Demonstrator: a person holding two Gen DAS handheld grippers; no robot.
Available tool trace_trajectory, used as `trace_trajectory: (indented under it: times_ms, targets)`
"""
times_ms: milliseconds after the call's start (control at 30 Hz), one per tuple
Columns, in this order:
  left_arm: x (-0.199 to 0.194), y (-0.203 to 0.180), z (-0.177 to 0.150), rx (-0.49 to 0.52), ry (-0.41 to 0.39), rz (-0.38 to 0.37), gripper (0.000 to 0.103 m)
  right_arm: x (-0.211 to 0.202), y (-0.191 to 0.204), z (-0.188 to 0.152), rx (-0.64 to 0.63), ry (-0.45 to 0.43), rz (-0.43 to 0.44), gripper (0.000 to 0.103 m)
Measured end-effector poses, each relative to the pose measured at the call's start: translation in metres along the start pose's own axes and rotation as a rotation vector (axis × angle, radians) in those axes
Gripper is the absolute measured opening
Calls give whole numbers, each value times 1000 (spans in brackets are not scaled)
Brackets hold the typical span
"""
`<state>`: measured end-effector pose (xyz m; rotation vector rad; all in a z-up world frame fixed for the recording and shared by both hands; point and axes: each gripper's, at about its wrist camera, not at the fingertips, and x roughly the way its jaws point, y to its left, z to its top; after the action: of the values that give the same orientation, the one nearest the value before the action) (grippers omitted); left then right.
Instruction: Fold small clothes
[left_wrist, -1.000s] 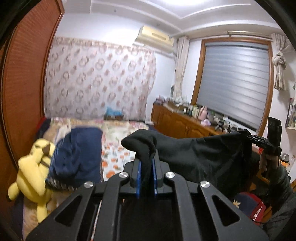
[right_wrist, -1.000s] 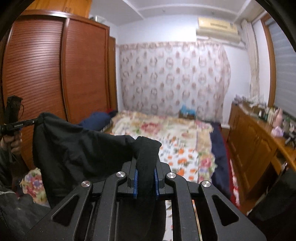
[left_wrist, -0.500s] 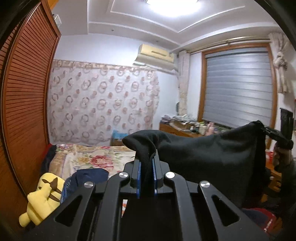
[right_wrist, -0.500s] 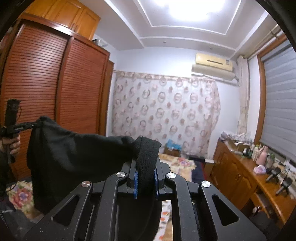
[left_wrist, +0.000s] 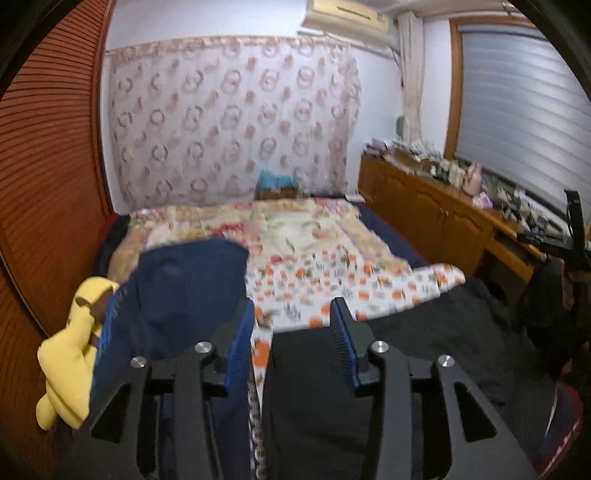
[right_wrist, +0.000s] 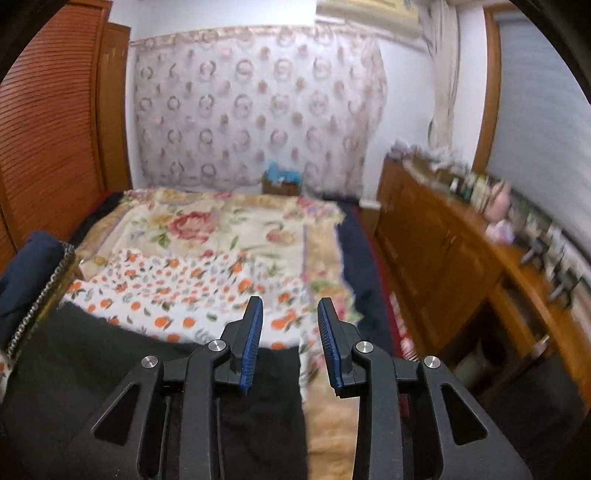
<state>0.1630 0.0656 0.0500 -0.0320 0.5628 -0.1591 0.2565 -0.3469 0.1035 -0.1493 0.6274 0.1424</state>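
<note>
No readable writing is seen; motion blur may hide small labels. The left gripper (left_wrist: 293, 314) and right gripper (right_wrist: 290, 314) are now held with jaws apart, where a second ago both were clamped on the lifted black garment (left_wrist: 424, 339). That garment is now spread flat on the orange-print sheet (right_wrist: 177, 288) of the bed (right_wrist: 221, 221). A navy garment (left_wrist: 184, 291) lies beyond, left.
</note>
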Motion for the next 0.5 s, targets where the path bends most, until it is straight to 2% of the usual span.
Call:
trace_trajectory:
  times_ms: [100, 267, 500]
  targets:
    - [-6, -11, -12, -1, 12, -16, 54, -4, 3, -19, -24, 11, 24, 32]
    - [-13, -26, -37, 2, 52, -46, 54, -34, 11, -49, -35, -5, 78, 40]
    - [-4, -51, -83, 30, 158, -91, 54, -42, 17, -109, -23, 69, 140, 40]
